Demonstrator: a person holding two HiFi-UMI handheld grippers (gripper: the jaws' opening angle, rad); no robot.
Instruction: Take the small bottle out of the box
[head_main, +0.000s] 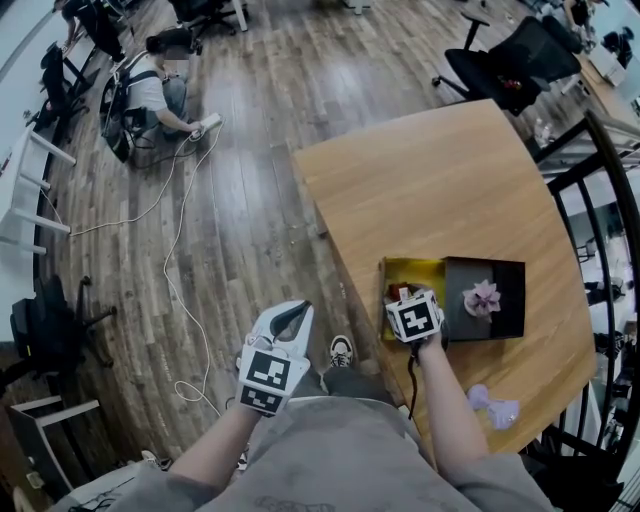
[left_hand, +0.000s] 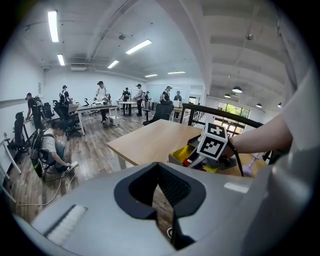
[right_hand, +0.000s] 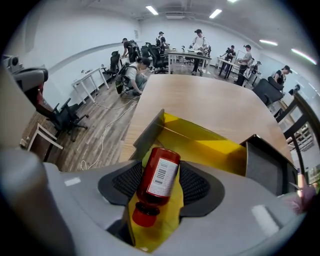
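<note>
A small red bottle with a white barcode label and a red cap lies between the pads of my right gripper, cap toward the camera. The gripper is shut on it, just above the yellow inside of the open box. In the head view the right gripper reaches over the near left end of the box on the wooden table. My left gripper hangs off the table over the floor, shut and holding nothing, with only a thin slit between its pads.
The box's dark lid with a pink flower lies open to the right. A purple object sits near the table's front edge. A black railing borders the right. A person sits on the floor among cables; office chairs stand beyond.
</note>
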